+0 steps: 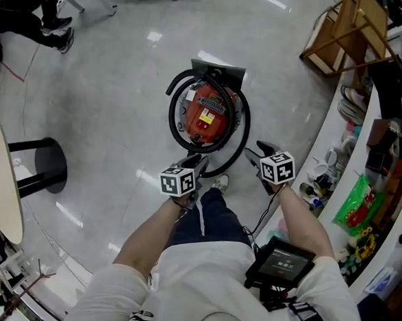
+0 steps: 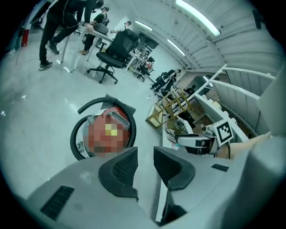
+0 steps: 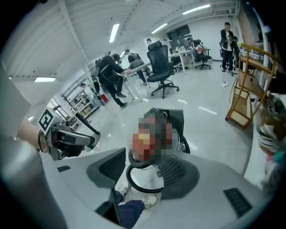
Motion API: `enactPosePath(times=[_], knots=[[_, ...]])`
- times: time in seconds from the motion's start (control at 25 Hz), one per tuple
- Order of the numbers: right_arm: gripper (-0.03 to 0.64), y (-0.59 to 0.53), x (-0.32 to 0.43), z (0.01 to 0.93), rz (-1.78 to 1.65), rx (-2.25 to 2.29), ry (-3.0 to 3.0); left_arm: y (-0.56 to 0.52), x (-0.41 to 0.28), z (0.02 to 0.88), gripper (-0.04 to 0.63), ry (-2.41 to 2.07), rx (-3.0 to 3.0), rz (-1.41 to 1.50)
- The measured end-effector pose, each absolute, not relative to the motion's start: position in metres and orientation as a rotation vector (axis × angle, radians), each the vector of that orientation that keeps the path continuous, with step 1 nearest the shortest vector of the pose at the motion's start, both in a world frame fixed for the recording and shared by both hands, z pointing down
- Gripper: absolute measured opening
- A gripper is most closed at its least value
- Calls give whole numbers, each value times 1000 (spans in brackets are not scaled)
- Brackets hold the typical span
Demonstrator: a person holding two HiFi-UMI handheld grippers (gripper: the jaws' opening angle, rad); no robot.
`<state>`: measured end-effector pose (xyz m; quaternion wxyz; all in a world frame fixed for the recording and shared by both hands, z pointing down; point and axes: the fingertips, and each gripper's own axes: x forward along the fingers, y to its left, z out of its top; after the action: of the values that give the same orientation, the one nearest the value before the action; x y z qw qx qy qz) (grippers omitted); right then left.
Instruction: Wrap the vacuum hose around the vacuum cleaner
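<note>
The red vacuum cleaner [image 1: 206, 112] stands on the glossy floor just ahead of the person's feet. Its black hose [image 1: 173, 123] lies coiled in loops round the body. My left gripper [image 1: 202, 162] hovers at the vacuum's near side, its jaws a narrow gap apart with nothing between them [image 2: 145, 163]. In the left gripper view the vacuum [image 2: 107, 132] and hose [image 2: 132, 123] sit beyond the jaws. My right gripper [image 1: 256, 152] hangs to the right of the hose loop, wide open and empty [image 3: 143, 172]. In its view the vacuum [image 3: 152, 134] and a hose loop [image 3: 134, 179] show between the jaws.
A round table [image 1: 1, 177] and a black pedestal [image 1: 46, 166] stand at the left. A wooden rack [image 1: 347, 29] and a cluttered white counter [image 1: 363, 202] line the right side. An office chair [image 2: 114, 51] and people stand farther back.
</note>
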<state>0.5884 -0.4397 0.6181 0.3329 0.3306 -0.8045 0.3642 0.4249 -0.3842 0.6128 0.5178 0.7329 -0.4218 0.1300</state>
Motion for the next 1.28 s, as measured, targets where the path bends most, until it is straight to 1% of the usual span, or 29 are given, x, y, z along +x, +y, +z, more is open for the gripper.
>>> enactPosePath(times=[0.24, 0.32, 0.52, 0.88, 1.08, 1.2, 1.24, 1.28], knots=[[236, -397, 574, 557, 908, 884, -2140, -369, 410, 556, 35, -1082, 1876, 375], [236, -377, 573, 539, 912, 915, -2145, -359, 407, 540, 21, -1086, 1921, 384], [236, -322, 548, 497, 902, 1030, -2165, -332, 390, 497, 12, -1086, 2042, 369], [235, -242, 449, 446, 845, 1225, -2226, -268, 339, 441, 8, -1106, 2259, 374], [229, -202, 410, 418, 775, 1278, -2248, -229, 313, 421, 8, -1092, 2334, 369], [204, -175, 399, 404, 739, 1311, -2267, -204, 309, 409, 8, -1066, 2383, 366], [185, -165, 396, 400, 729, 1325, -2274, -195, 309, 406, 8, -1058, 2397, 362], [149, -157, 395, 396, 721, 1341, -2279, -186, 308, 403, 8, -1051, 2411, 359]])
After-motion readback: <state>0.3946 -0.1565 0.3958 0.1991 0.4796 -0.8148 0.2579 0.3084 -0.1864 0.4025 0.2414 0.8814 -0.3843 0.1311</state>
